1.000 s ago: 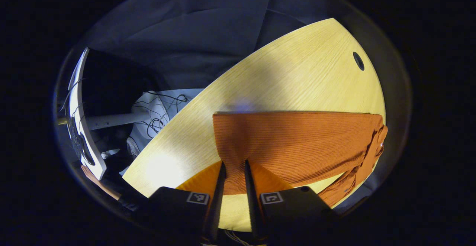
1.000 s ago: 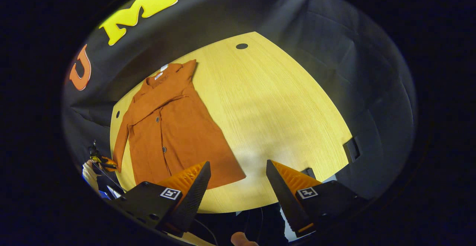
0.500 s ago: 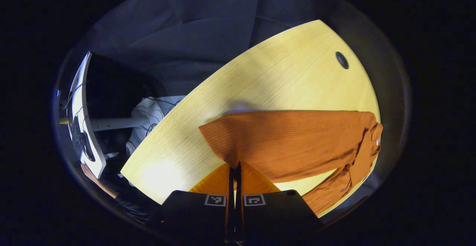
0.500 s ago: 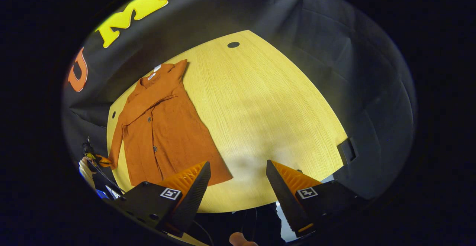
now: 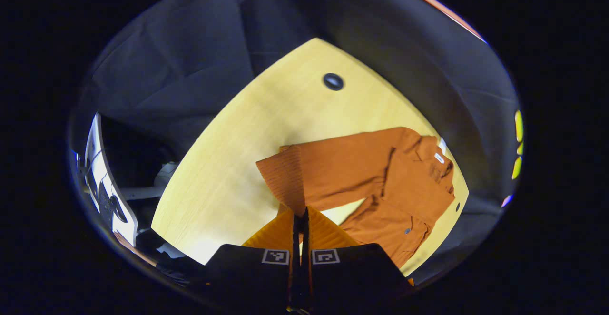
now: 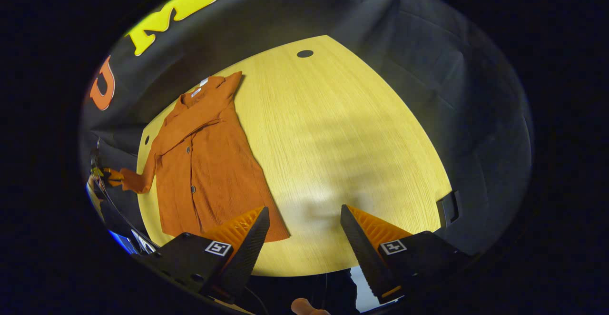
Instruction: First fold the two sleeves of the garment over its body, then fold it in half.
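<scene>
Nearest in the left gripper view, the left claw (image 5: 300,217) is clenched on the cuff of one sleeve (image 5: 333,165) of a rust-orange garment (image 5: 404,196), both fingers pressing the ribbed cloth between them. The sleeve is lifted off the pale wooden surface (image 5: 247,162) and stretches away from the claw toward the garment's shoulder. Beyond it the body of the garment lies flat, buttons facing up, collar at the far right near the surface's edge. A small dark round hole (image 5: 333,81) sits in the wood farther back, with the black cloth wall behind.

In the right gripper view, the right claw (image 6: 302,231) is released, its fingers spread wide apart and holding nothing, hovering above bare wood just beside the garment's hem. The garment (image 6: 204,162) stretches away to the left, collar at the far end. Its left sleeve (image 6: 138,179) is pulled out sideways past the surface's edge, where the other claw (image 6: 107,174) grips it. The other sleeve appears to lie across the chest already, though this is hard to tell.

The step in hand looks like the sleeve fold. The next move calls for carrying the held cuff across the body, laying it flat on the chest, then letting go without dragging the cloth askew.
</scene>
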### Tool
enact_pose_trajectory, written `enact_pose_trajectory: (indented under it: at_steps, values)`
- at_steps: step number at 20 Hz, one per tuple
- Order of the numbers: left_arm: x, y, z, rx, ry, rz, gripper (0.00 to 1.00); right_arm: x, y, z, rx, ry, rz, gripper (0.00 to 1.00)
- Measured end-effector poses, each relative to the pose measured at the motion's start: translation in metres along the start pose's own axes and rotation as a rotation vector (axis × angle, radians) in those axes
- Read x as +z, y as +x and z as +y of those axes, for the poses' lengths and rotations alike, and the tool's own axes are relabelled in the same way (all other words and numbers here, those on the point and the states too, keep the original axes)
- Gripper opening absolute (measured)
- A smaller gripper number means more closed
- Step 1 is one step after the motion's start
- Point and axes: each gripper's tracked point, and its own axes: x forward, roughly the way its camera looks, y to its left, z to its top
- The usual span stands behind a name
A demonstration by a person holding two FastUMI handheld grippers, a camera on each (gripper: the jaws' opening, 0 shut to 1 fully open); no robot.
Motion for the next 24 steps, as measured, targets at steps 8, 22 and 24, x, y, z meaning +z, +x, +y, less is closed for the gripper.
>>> enact_pose_trajectory:
  at_steps: [8,22,24]
  values:
    - [-0.024,0.007,-0.169,-0.029,0.24,-0.012,0.03,0.004,0.014,-0.026,0.041,0.03,0.029,0.98]
    - [-0.169,0.106,-0.404,-0.082,0.505,0.128,0.04,-0.009,0.014,-0.122,0.032,0.145,0.017,0.98]
    - [-0.191,0.118,-0.426,-0.077,0.53,0.15,0.04,-0.007,0.011,-0.135,0.023,0.169,0.004,0.98]
